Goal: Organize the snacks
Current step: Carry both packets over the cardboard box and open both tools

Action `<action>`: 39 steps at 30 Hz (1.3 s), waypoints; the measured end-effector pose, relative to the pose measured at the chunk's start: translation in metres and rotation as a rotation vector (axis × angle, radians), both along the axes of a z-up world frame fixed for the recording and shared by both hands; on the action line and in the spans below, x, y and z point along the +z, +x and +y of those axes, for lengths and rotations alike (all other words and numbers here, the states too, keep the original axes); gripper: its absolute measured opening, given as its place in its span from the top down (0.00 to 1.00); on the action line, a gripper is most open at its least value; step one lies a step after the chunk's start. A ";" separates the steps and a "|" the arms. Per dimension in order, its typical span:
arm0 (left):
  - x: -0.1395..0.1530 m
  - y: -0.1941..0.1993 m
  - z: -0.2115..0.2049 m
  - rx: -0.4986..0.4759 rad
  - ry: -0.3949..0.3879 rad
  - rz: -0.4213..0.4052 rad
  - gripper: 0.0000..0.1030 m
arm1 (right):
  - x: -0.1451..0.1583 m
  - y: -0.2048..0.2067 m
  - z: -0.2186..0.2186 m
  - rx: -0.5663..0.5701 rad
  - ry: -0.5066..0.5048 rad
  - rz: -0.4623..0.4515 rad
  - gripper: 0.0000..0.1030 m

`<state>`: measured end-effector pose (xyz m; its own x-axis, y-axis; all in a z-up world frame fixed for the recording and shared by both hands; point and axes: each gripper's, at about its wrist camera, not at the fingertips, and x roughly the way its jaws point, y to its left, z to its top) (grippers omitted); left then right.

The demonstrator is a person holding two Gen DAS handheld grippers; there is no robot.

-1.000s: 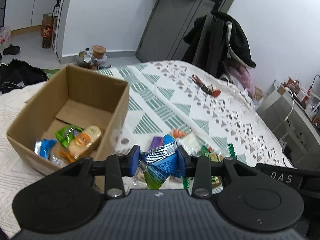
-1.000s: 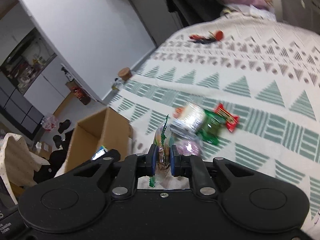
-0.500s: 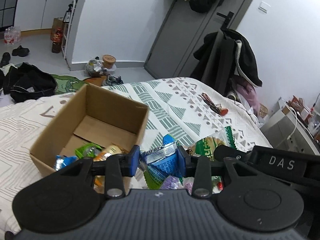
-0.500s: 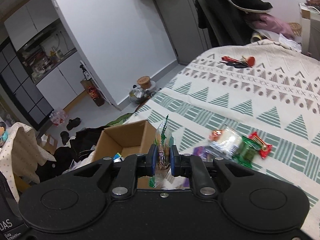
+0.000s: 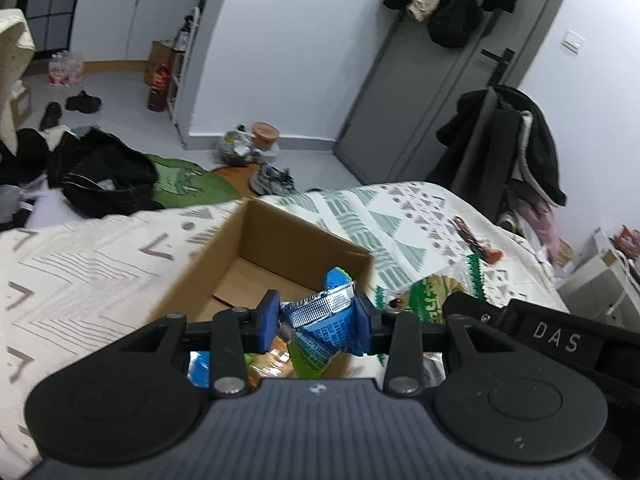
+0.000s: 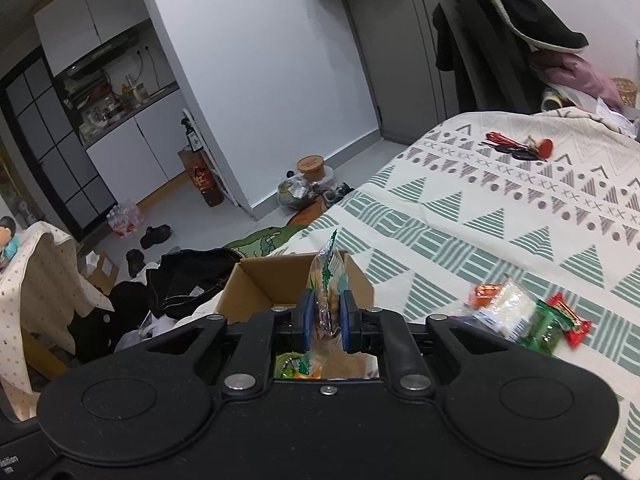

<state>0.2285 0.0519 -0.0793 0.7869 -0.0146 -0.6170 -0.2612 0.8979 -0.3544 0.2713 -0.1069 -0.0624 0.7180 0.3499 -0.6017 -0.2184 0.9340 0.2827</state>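
Both carrying: the left gripper [image 5: 317, 322] clamps a blue packet [image 5: 324, 326] and the right gripper [image 6: 325, 322] pinches a clear green-edged packet [image 6: 326, 292] above the cardboard box [image 5: 256, 256], so the next move is likely releasing each over the box.

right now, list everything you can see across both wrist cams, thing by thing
cardboard box: one, brown, open, on the bed, below both grippers
snacks in box: several, orange, green, blue, mostly hidden
blue packet: one, blue and silver, clamped in left gripper
clear packet: one, clear with green print, clamped in right gripper
loose snacks: a few, white, green, red, on the bedspread right of box
bedspread: one, cream with green triangles
keys: one bunch, red and black, far side of bed
coats: dark, over a chair beside bed
left gripper: black, blue pads, shut
right gripper: black, blue pads, shut
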 end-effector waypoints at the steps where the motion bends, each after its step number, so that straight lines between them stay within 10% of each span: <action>1: 0.000 0.001 0.003 0.007 0.000 0.001 0.63 | -0.001 0.002 0.003 0.003 -0.001 -0.002 0.87; 20: -0.020 0.031 0.053 0.152 -0.109 0.045 0.61 | -0.022 0.031 0.040 0.038 -0.027 -0.004 0.87; 28: -0.022 0.030 0.063 0.234 -0.144 0.036 0.44 | -0.028 0.045 0.046 0.049 0.000 0.012 0.86; 39: -0.028 0.034 0.064 0.299 -0.111 0.141 0.19 | -0.030 0.043 0.030 0.019 -0.050 0.017 0.42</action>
<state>0.2626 0.1157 -0.1076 0.6735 0.1307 -0.7275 -0.5605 0.7320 -0.3874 0.3140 -0.0768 -0.0927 0.7012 0.3324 -0.6307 -0.2315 0.9429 0.2396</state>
